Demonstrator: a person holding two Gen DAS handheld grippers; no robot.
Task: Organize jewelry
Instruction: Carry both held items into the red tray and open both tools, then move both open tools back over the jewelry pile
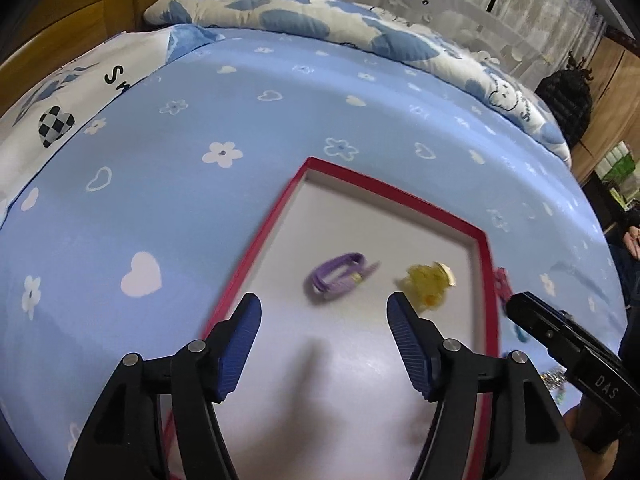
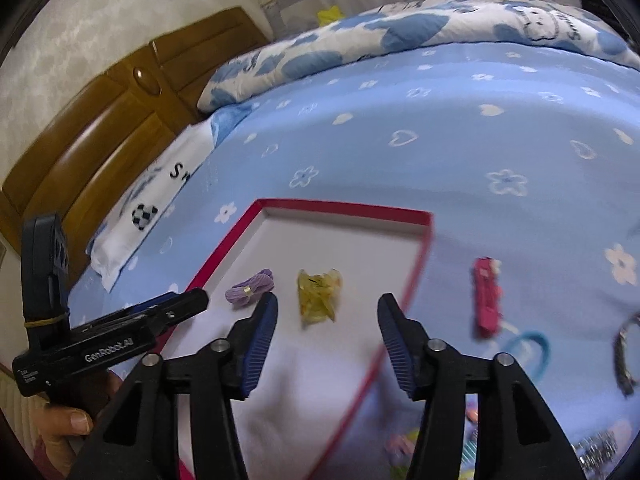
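Red-rimmed tray on blue bedsheet

A home bedroom: bed with flowered blue sheet, quilt, wooden headboard.

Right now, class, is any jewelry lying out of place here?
Yes. Only the purple tie and yellow clip lie in the red box. The pink clip, blue loop and a watch sit outside it on the sheet.
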